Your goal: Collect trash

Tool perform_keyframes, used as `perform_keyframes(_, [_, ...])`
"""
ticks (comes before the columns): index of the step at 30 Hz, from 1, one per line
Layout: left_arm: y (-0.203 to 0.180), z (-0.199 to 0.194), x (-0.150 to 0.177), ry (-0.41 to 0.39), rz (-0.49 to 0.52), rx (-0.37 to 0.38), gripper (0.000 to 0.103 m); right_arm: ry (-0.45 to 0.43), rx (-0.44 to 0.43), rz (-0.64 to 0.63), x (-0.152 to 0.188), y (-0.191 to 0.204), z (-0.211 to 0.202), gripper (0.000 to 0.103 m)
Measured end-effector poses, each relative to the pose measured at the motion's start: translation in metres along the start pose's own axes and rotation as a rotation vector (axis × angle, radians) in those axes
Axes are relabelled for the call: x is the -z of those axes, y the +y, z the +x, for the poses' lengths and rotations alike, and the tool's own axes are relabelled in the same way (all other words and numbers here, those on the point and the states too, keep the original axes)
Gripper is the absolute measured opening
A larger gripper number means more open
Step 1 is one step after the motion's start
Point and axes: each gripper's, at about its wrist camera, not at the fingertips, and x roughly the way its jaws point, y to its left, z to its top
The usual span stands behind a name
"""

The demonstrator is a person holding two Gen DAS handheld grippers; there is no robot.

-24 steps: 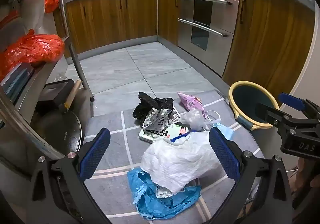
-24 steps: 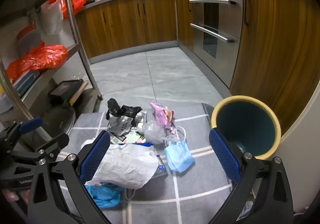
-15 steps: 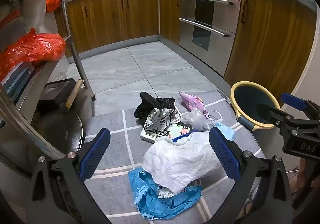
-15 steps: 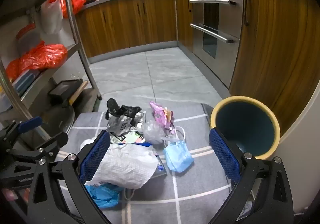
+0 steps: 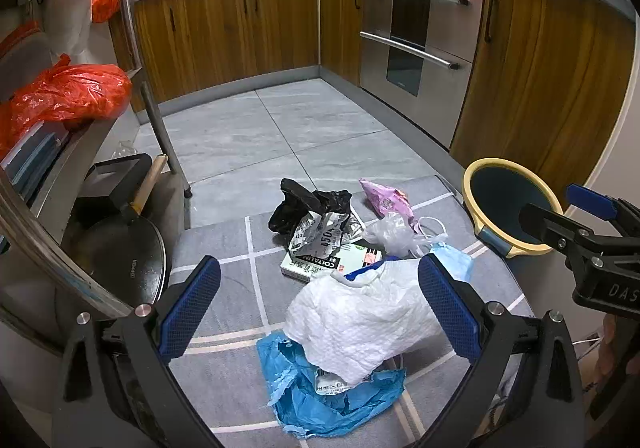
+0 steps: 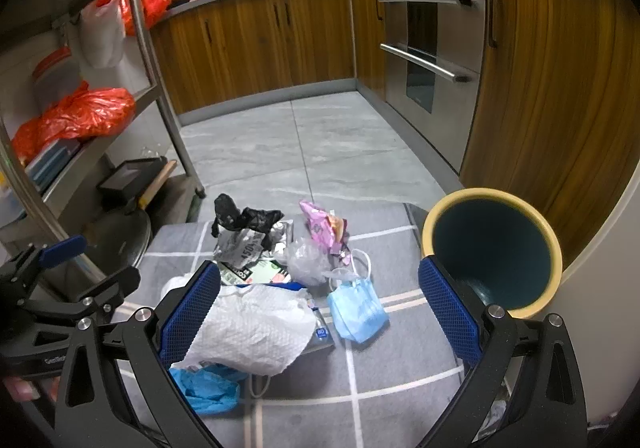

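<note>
A heap of trash lies on a grey checked mat [image 5: 240, 280]: a crumpled white paper towel [image 5: 360, 324] over a torn blue bag [image 5: 320, 404], a black bag [image 5: 304, 204], a silver wrapper [image 5: 320, 238], a pink packet [image 5: 386, 200], a green-and-white box [image 5: 320, 266], a clear bag [image 6: 306, 260] and a blue face mask [image 6: 356, 308]. A yellow-rimmed bin [image 6: 494, 252] stands at the mat's right. My left gripper [image 5: 320, 308] hovers open above the paper towel. My right gripper [image 6: 320, 308] hangs open over the mask, the bin by its right finger.
A metal shelf rack [image 5: 156, 116] stands left, holding orange bags [image 5: 68, 92], a black pan [image 5: 120, 260] and a wood-handled tool [image 5: 148, 184]. Wooden cabinets [image 5: 240, 32] and a steel oven [image 5: 416, 36] line the back and right. Grey floor tiles [image 5: 280, 136] stretch beyond the mat.
Both views have drifted very slightly; the trash and the bin lie as before, and both grippers stay open.
</note>
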Motion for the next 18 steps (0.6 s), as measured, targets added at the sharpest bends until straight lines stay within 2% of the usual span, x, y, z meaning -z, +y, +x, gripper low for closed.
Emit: perform_keyframes(18, [-0.0016,0.0022,-0.0003,0.005,-0.002,0.003,0.097,0.010,-0.002,0.005,0.0022,0.0000,0.0019,0.098])
